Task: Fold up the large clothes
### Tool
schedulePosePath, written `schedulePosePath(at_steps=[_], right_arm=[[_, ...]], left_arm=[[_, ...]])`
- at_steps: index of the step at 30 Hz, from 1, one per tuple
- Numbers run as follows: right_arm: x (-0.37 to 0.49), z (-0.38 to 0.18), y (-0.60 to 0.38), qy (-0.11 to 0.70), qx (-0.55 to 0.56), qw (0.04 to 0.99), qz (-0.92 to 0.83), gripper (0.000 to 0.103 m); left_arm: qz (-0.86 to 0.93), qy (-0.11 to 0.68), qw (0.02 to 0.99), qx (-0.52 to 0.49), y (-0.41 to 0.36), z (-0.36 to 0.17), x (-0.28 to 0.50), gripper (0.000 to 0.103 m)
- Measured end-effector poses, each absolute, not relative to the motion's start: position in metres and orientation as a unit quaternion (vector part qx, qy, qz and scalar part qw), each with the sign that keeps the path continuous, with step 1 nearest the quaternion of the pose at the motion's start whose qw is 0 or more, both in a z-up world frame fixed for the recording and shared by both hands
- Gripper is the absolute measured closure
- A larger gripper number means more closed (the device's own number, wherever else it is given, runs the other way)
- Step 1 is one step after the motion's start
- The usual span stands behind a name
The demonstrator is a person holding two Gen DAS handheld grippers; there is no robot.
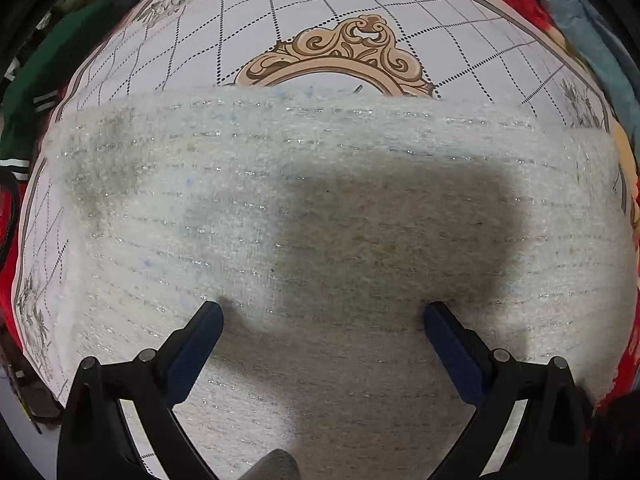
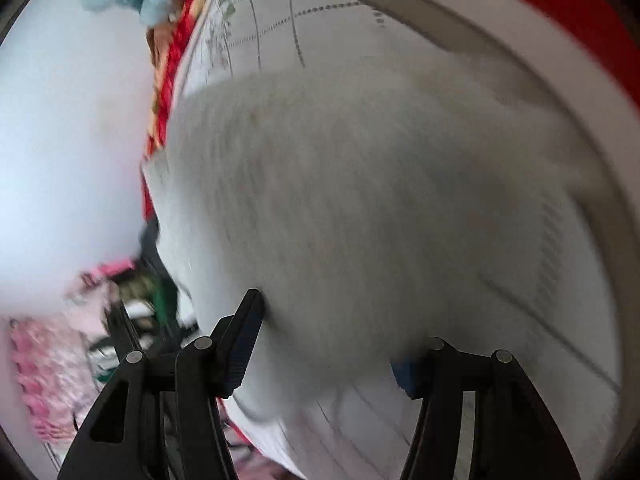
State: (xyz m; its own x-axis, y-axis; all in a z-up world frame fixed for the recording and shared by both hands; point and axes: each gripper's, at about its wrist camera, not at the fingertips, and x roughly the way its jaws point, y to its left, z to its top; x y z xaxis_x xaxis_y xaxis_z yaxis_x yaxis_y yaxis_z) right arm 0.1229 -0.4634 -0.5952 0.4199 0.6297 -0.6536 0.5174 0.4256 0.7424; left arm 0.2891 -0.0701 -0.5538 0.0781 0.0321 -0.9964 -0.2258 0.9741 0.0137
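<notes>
Sweater [image 1: 320, 208], pale, fuzzy and threaded with silver, lies spread across a white cloth [image 1: 304, 12] with a grid pattern and a gold scroll emblem [image 1: 352, 52]. Left gripper [image 1: 323, 318] points down over it, jaws wide apart, nothing between them. Right gripper [image 2: 332, 332], blurred, has jaws apart too, the sweater's edge lying between them. Green garment [image 1: 40, 80] sits at the left edge.
</notes>
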Motion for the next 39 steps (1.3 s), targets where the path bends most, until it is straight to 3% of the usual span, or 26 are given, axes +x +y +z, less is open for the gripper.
schedulePosePath(at_steps=[7,8,10,12,18,20,22,24,26,30,36,38,39], right_arm=[[0.162,-0.617,-0.440,0.483,0.570,0.662,0.065,0.041],[0.164,-0.616,-0.441,0.482,0.571,0.660,0.070,0.043],[0.167,-0.617,-0.443,0.479,0.582,0.652,0.082,0.067],[0.167,-0.610,-0.445,0.474,0.580,0.656,0.086,0.075],[0.164,-0.532,-0.441,0.454,0.510,0.722,0.111,0.079],[0.167,-0.531,-0.441,0.472,0.478,0.733,0.105,0.077],[0.168,-0.555,-0.454,0.498,0.486,0.714,0.079,0.059],[0.165,-0.582,-0.468,0.517,0.500,0.693,0.052,0.054],[0.156,-0.595,-0.477,0.507,0.529,0.679,0.047,0.041],[0.131,-0.599,-0.493,0.464,0.574,0.673,0.038,0.033],[0.162,-0.620,-0.478,0.455,0.590,0.664,0.061,0.031],[0.177,-0.620,-0.470,0.457,0.581,0.670,0.067,0.052],[0.180,-0.620,-0.469,0.455,0.583,0.670,0.069,0.070]], left_arm=[[0.098,0.666,0.738,-0.052,-0.076,-0.550,0.294,0.000],[0.098,0.666,0.737,-0.051,-0.077,-0.550,0.296,0.000],[0.099,0.666,0.738,-0.051,-0.077,-0.549,0.299,0.000],[0.098,0.667,0.737,-0.051,-0.079,-0.549,0.301,0.000],[0.080,0.670,0.737,-0.051,-0.100,-0.546,0.301,0.000],[0.082,0.669,0.737,-0.043,-0.107,-0.546,0.301,0.000],[0.081,0.673,0.733,-0.052,-0.109,-0.548,0.301,0.000],[0.077,0.678,0.728,-0.063,-0.110,-0.547,0.299,0.000],[0.073,0.675,0.732,-0.058,-0.114,-0.538,0.300,0.000],[0.053,0.660,0.748,-0.038,-0.128,-0.524,0.305,0.000],[0.054,0.672,0.738,-0.044,-0.134,-0.547,0.308,0.000],[0.054,0.666,0.743,-0.039,-0.139,-0.546,0.306,0.000],[0.055,0.667,0.743,-0.038,-0.140,-0.546,0.307,0.000]])
